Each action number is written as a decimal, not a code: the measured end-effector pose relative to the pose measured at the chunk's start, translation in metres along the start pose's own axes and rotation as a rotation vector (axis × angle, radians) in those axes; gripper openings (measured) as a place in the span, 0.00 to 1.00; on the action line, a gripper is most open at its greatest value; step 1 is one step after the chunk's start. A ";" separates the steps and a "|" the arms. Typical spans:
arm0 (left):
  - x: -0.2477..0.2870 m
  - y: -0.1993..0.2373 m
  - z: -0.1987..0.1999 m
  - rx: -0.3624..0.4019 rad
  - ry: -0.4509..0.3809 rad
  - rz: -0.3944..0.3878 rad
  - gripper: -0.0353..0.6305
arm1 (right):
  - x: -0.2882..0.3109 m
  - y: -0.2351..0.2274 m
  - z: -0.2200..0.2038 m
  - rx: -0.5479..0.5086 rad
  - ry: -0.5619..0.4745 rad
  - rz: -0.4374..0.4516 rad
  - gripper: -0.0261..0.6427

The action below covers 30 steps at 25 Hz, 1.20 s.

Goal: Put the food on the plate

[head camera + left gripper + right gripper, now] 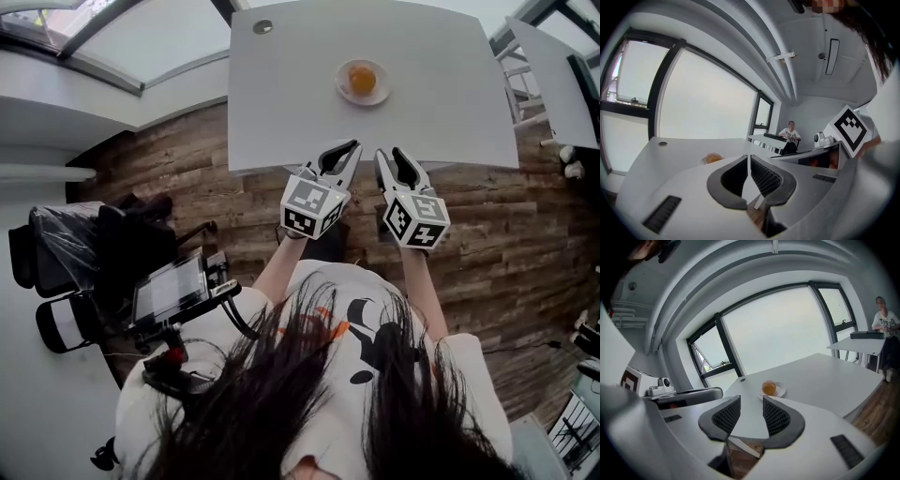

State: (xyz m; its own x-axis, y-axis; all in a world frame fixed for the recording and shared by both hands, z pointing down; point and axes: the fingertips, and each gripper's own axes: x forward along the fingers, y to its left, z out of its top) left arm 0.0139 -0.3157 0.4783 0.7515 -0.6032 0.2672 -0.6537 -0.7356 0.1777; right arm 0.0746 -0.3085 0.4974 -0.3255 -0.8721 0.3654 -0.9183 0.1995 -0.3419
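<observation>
An orange piece of food [362, 79] lies on a small white plate [377, 94] at the far middle of the white table [281, 103]. Both grippers hover side by side over the table's near edge, well short of the plate. My left gripper [349, 147] is shut with nothing between its jaws. The right gripper [392, 153] is shut and empty too. In the left gripper view the food [712, 158] peeks over the left jaw of the left gripper [749, 159]. The right gripper view shows the food [769, 388] on its plate [780, 391] just beyond the right gripper [751, 401].
A round grommet [262, 26] sits in the table's far left corner. A black chair and gear [112, 262] stand on the wooden floor at the left. Another table [562, 75] stands at the right, where a person [882, 319] sits.
</observation>
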 end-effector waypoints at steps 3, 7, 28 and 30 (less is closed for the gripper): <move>-0.005 -0.029 -0.007 0.007 0.007 -0.003 0.06 | -0.026 -0.005 -0.006 0.007 -0.009 0.006 0.27; -0.017 -0.070 -0.014 0.019 0.009 0.005 0.06 | -0.067 -0.009 -0.017 0.006 -0.019 0.023 0.27; -0.131 -0.200 -0.050 0.086 0.017 0.085 0.06 | -0.207 0.027 -0.076 0.004 -0.043 0.105 0.27; -0.130 -0.200 -0.052 0.081 0.022 0.087 0.06 | -0.205 0.025 -0.077 0.009 -0.038 0.106 0.27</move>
State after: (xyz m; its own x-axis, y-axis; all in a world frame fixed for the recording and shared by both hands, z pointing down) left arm 0.0419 -0.0740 0.4573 0.6894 -0.6597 0.2992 -0.7064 -0.7037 0.0760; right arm 0.1010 -0.0904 0.4811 -0.4116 -0.8625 0.2943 -0.8773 0.2875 -0.3843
